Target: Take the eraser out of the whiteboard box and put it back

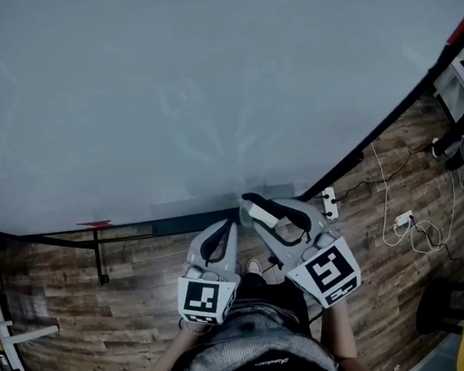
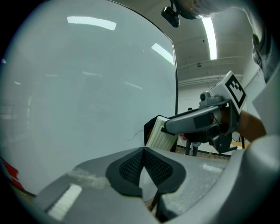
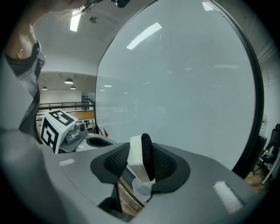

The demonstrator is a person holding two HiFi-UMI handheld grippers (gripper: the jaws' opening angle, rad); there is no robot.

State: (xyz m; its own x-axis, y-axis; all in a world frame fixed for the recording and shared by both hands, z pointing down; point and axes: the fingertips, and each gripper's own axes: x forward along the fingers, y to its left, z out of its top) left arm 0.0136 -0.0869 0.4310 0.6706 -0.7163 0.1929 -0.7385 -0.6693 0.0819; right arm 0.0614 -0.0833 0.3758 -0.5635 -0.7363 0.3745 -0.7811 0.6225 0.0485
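Right gripper view: white plastic block eraser with black felt face clamped edge-up in the right hand-held gripper, felt against the right pad. Out of its box, held near the large pale whiteboard, above the dark tray on the board's lower edge, seemingly the box to return it to. Left hand-held gripper pressed together on nothing, parked just left, probably kept clear as a spare. Wood-plank floor far below.

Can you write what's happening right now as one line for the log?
right gripper: shut on eraser | left gripper: shut, empty | eraser: held up before whiteboard
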